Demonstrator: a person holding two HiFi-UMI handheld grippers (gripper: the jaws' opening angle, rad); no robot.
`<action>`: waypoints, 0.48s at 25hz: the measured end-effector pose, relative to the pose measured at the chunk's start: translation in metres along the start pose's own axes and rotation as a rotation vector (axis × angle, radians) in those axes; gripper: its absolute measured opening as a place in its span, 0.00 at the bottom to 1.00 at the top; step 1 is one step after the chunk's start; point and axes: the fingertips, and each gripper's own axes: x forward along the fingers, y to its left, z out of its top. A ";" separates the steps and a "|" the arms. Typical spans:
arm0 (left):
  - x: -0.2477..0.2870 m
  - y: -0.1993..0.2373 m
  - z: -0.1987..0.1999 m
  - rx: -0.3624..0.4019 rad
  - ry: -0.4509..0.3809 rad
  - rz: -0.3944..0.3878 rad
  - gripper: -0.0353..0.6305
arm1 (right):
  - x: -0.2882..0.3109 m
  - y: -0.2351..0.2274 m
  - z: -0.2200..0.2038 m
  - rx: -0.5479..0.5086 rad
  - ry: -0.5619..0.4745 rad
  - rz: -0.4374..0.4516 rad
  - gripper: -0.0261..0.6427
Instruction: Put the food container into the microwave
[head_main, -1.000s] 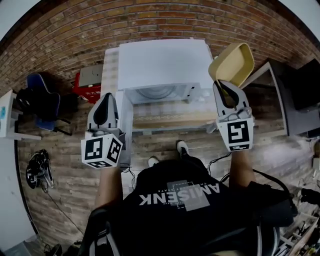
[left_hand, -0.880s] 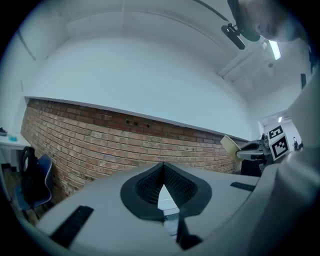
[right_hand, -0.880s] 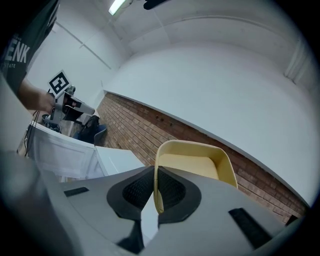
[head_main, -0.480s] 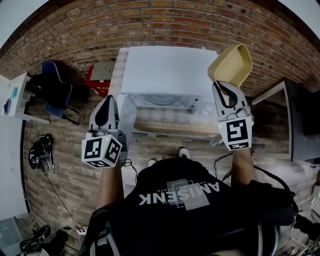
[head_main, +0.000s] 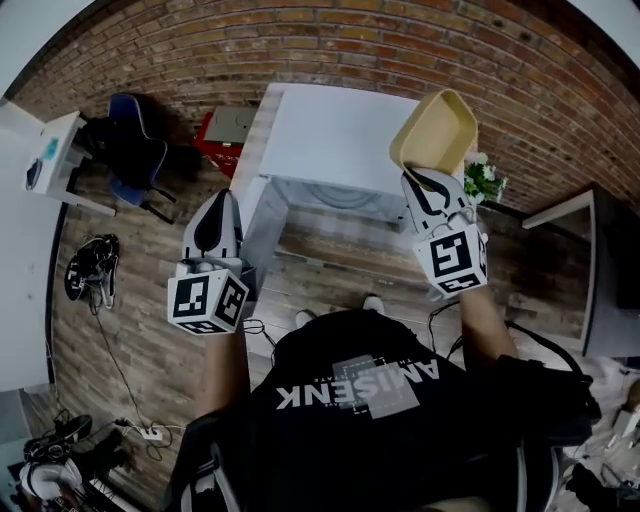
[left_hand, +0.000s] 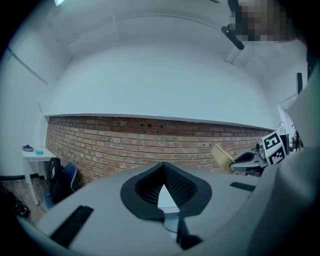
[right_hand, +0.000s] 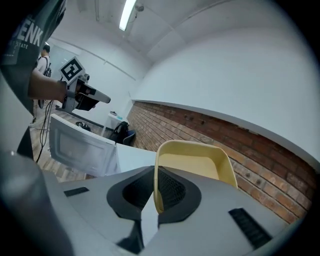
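The right tool is clamped tight on the rim of the yellow food container; in the right gripper view the container's near wall stands upright between the narrow jaws of that tool, its open side facing right in the frame. In the head view the container is held in the air at upper centre-right, over the right corner of the white microwave and not inside it. The left tool sits left of centre, its jaws meeting at the tips with nothing gripped, as the left gripper view shows. It is just beside the microwave door, which hangs open on the left; whether they touch I cannot tell. The microwave stands on a wooden table against a brick wall. A red box and a blue chair lie at the upper left, a small plant to the right of the container
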 end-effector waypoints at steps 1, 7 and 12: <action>-0.003 0.002 -0.001 0.001 0.000 0.009 0.07 | 0.005 0.007 0.001 0.001 -0.004 0.023 0.11; -0.021 0.019 -0.011 -0.018 0.003 0.055 0.07 | 0.028 0.057 0.016 -0.085 -0.038 0.153 0.11; -0.032 0.026 -0.012 0.005 0.006 0.073 0.07 | 0.040 0.113 0.015 -0.177 -0.063 0.335 0.11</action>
